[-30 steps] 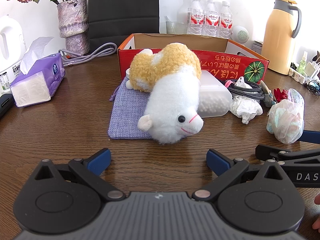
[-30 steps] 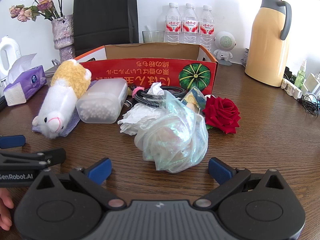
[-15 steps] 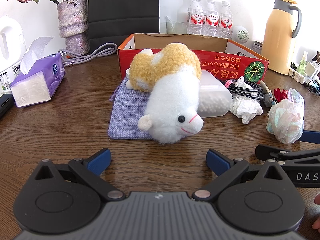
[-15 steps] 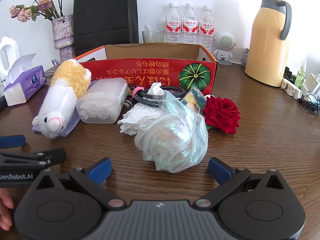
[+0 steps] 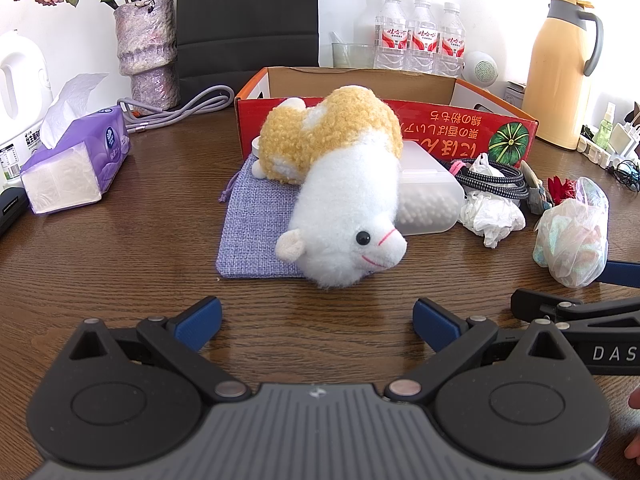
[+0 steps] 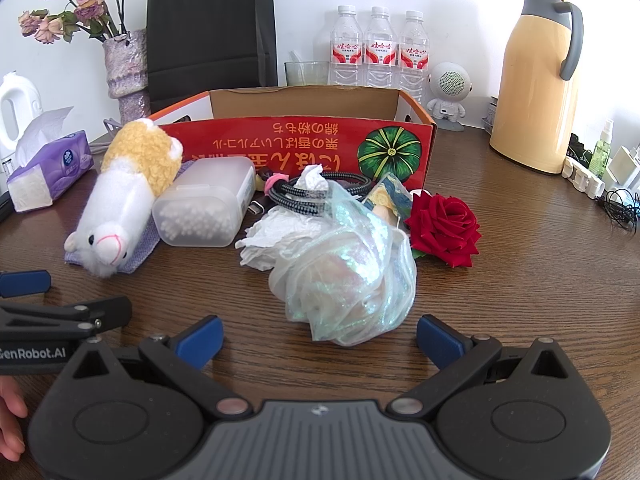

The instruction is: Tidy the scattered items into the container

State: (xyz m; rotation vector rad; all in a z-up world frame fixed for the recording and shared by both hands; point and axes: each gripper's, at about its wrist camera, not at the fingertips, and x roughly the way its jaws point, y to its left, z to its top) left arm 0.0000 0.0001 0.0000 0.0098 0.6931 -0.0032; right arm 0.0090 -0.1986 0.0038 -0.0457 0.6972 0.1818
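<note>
A red cardboard box [image 5: 460, 124] [image 6: 304, 146] stands open at the back of the table. In front of it lie a white and yellow plush alpaca [image 5: 344, 200] [image 6: 120, 196] on a purple cloth pouch [image 5: 256, 224], a clear cotton-swab box [image 5: 428, 200] [image 6: 204, 208], crumpled tissue [image 6: 268, 232], a coiled black cable [image 6: 316, 192], a red rose [image 6: 444, 224] and an iridescent bag [image 6: 348, 276] [image 5: 572, 236]. My left gripper [image 5: 316, 320] is open, just short of the alpaca. My right gripper [image 6: 320, 336] is open, just short of the iridescent bag.
A purple tissue pack [image 5: 76, 164], a vase of dried flowers [image 5: 148, 56], a grey cord [image 5: 180, 104] and a white jug stand at the left. Three water bottles [image 6: 376, 52], a yellow thermos [image 6: 540, 72], a small speaker [image 6: 450, 88] and chargers [image 6: 608, 176] stand at the back right.
</note>
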